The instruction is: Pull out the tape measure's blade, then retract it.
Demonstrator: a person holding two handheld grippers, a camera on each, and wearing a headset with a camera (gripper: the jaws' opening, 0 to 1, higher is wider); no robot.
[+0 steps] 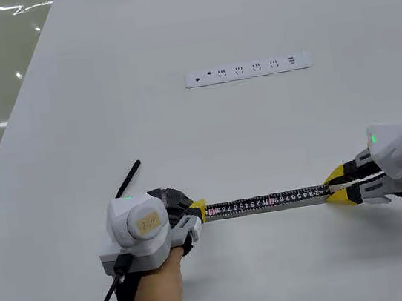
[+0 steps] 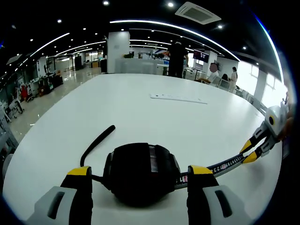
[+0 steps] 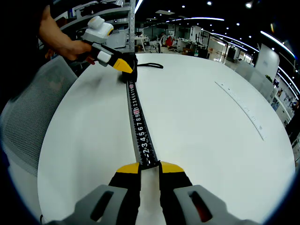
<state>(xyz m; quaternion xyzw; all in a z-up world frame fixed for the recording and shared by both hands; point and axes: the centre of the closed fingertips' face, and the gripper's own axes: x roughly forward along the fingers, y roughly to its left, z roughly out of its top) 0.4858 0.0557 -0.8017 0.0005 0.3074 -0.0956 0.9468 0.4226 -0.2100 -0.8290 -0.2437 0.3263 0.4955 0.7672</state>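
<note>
Left tongs (image 2: 140,173) straddle the black tape case (image 1: 172,198), which sits on the tabletop (image 1: 259,135); cannot tell whether they clamp it. Right tongs (image 3: 150,168) pinched closed on the blade (image 1: 268,202) tip. Blade runs straight between them, numbers up.

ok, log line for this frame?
step: blade out, not retracted | left tongs: shut on tape measure case | right tongs: shut on blade end | blade: stretched along table

Left tool (image 2: 139,172), right tool (image 1: 338,186) (both clamped)
</note>
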